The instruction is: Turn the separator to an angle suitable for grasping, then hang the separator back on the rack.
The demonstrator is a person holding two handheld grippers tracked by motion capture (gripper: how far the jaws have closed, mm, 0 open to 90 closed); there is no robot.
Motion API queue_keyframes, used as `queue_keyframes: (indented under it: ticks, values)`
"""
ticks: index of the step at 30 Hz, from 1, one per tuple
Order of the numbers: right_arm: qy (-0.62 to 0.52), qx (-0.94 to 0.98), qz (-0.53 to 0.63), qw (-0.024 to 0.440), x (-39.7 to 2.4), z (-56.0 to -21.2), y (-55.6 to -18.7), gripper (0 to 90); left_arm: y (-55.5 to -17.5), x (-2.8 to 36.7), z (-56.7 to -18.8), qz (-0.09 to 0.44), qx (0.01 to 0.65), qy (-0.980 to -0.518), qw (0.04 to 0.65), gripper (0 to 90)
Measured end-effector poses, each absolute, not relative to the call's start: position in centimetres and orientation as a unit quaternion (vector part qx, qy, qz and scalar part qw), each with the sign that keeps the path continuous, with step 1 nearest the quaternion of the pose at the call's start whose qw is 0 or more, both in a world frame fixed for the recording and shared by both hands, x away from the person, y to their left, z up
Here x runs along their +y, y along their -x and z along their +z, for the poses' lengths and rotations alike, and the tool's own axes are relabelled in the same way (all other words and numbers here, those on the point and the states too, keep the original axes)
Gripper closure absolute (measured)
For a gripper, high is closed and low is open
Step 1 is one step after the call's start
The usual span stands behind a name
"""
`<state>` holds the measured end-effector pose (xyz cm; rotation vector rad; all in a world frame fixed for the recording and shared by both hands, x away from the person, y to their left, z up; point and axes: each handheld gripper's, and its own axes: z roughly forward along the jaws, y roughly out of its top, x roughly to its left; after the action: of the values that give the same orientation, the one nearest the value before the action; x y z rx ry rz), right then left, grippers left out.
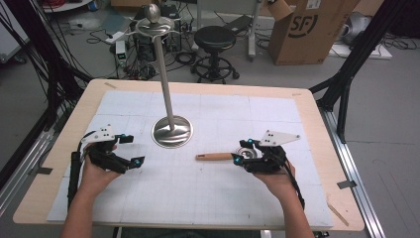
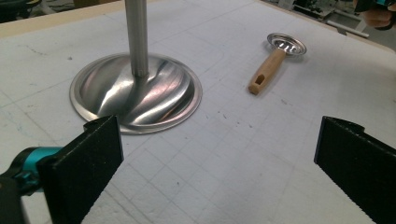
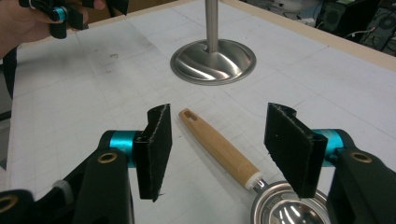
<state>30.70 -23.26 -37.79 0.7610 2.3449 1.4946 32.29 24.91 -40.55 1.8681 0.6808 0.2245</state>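
The right gripper (image 3: 217, 149) is released, jaws spread wide with nothing pinched. The little strainer (image 3: 224, 151) lies flat on the table mat (image 3: 70, 107), its wooden handle running out between the pads and the metal bowl tucked back under the right-hand jaw. The steel stand (image 3: 213, 60) sits well ahead of it. The left gripper (image 2: 217, 163) hangs open too, off beside the stand's base.
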Motion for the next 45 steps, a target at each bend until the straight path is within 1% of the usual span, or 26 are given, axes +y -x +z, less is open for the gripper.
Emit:
queue_keyframes:
  ticks: [3,6,8,10,16,21,39,45]
  values:
    - [-0.263,0.807,0.511,0.137,-23.3,-37.9,-30.7,37.8,-32.2,24.9,-40.4,0.092,0.283,-0.784,0.545,1.7]
    - [-0.259,0.811,0.508,0.132,-23.4,-38.2,-30.8,35.2,-32.2,24.9,-40.2,0.094,0.280,-0.783,0.548,1.7]
    - [-0.259,0.812,0.504,0.139,-23.6,-38.4,-30.8,33.1,-32.2,24.8,-40.1,0.094,0.277,-0.781,0.552,1.8]
    - [-0.265,0.807,0.509,0.137,-23.8,-38.4,-31.0,31.1,-32.2,24.8,-40.1,0.095,0.275,-0.781,0.552,1.8]
    - [-0.278,0.794,0.522,0.139,-24.4,-38.3,-31.1,28.6,-32.3,24.8,-40.0,0.094,0.271,-0.778,0.559,1.7]
    - [-0.283,0.795,0.518,0.142,-24.2,-38.6,-31.4,23.9,-32.1,25.0,-39.7,0.099,0.271,-0.775,0.562,1.8]
    - [-0.283,0.809,0.498,0.131,-23.8,-39.2,-31.5,23.2,-32.4,24.7,-40.0,0.099,0.274,-0.782,0.551,1.7]
    - [-0.281,0.814,0.490,0.139,-23.7,-39.1,-31.6,23.1,-32.6,25.1,-40.0,0.097,0.280,-0.774,0.559,1.7]
